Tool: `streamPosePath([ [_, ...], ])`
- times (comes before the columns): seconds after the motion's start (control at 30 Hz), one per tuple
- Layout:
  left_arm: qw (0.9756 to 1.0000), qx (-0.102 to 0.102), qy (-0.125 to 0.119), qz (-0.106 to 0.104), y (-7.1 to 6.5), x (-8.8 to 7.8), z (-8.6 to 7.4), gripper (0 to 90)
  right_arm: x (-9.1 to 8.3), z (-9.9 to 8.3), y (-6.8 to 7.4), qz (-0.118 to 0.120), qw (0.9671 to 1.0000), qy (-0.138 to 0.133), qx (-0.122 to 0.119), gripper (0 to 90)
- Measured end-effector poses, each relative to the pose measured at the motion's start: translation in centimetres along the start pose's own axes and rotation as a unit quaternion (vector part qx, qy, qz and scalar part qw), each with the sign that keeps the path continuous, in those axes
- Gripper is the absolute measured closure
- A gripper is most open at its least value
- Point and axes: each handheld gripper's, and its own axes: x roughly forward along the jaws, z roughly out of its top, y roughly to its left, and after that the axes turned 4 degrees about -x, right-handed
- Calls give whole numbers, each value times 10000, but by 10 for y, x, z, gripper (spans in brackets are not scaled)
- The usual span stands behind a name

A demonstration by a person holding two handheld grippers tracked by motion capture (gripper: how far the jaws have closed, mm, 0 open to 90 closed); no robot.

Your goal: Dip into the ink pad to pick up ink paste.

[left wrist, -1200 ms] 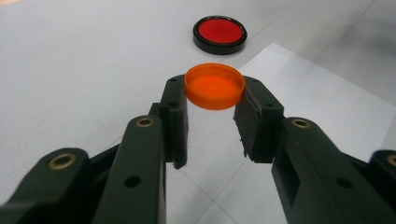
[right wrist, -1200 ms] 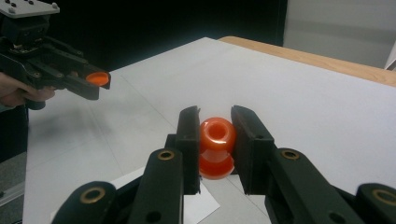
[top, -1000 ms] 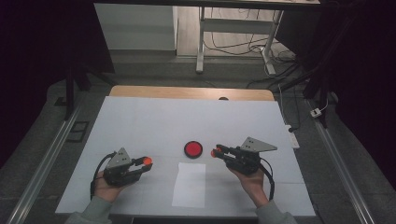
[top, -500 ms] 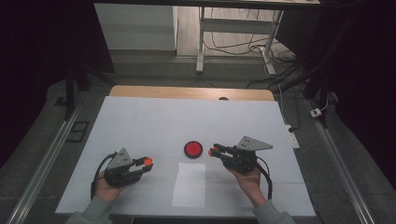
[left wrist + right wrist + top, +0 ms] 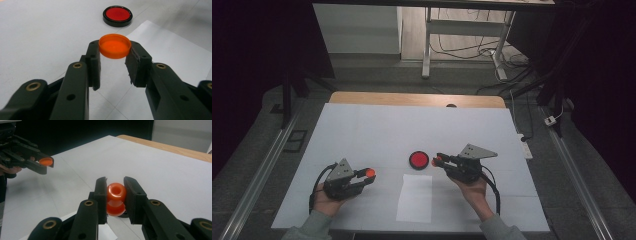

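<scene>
Black tongs (image 5: 113, 65) with brass-ringed screw holes, grey triangular plates, black cables, grey-green sleeves

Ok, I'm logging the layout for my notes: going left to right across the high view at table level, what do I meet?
Left gripper holding an orange cap → white paper sheet → red disc in a black rim → right gripper holding an orange piece.

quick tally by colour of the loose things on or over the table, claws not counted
orange: 2, the cap in the left claw and the small bottle-like piece in the right claw
red and black: 1, the round dish
white: 1, the paper sheet
total: 4
</scene>
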Motion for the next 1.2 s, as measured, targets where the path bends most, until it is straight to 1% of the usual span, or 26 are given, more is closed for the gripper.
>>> streamPosePath([
  [0.3, 10000, -4, 7, -4, 0, 1, 0, 652, 10, 3, -2, -19, 9999, 89, -58, 725],
  [0.53, 10000, -30, -10, -23, 1, 0, 0, 651, 23, 4, -5, 5, 9998, 192, -92, 725],
  [0.7, 10000, -31, -13, -32, 1, 0, 0, 652, 31, 5, -5, 19, 9997, 228, -115, 725],
  [0.87, 10000, -40, -8, -52, 1, 1, 1, 652, 37, 4, -4, 26, 9992, 379, -142, 725],
  [1.03, 10000, -39, 0, -47, 1, 1, 1, 652, 45, 3, -6, 42, 9989, 443, -115, 725],
  [1.2, 10000, -42, -4, -56, 1, 0, 1, 652, 53, 4, -6, 43, 9986, 511, -146, 724],
])
